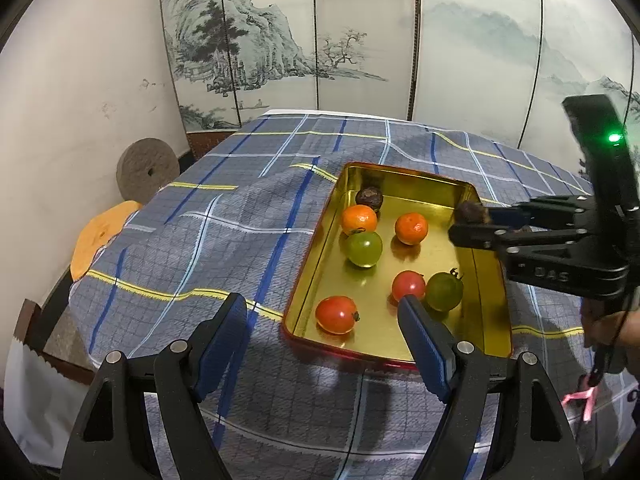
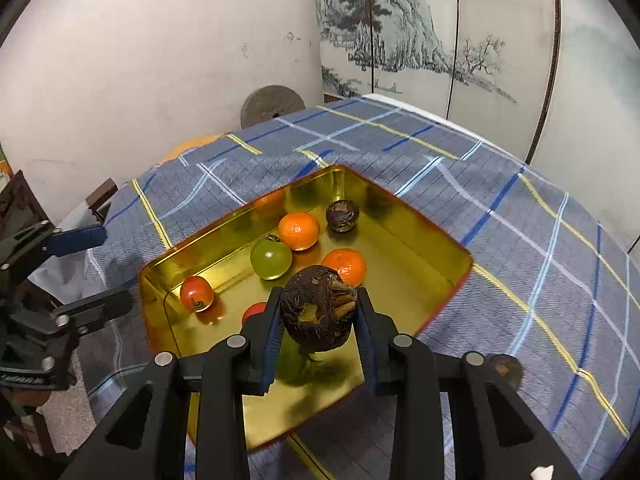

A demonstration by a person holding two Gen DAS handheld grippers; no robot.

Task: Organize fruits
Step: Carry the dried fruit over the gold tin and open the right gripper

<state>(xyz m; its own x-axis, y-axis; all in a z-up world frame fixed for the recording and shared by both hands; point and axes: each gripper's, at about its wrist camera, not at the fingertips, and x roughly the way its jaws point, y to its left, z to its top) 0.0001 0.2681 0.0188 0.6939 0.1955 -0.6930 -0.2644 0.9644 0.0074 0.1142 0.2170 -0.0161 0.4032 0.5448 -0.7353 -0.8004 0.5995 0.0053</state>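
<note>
Gripping a dark brown, rough-skinned fruit between its blue pads, the right gripper holds it in the air above the near part of a gold-coloured tin tray; from the left wrist view the same fruit shows as a dark lump at the tips of that gripper, over the tray's far right edge. The left gripper hangs at the near left corner of the tray with its jaws standing wide and nothing between them. The tray lies on a blue checked tablecloth with yellow and white lines. Inside it rest two oranges, a second dark brown fruit in the far corner just behind one orange, a green tomato touching that same orange, two red tomatoes, and another green tomato right beside the second red one. Behind the table stands a folding screen painted with mountains and pines, and a round grey stone disc leans against the wall at the left.
</note>
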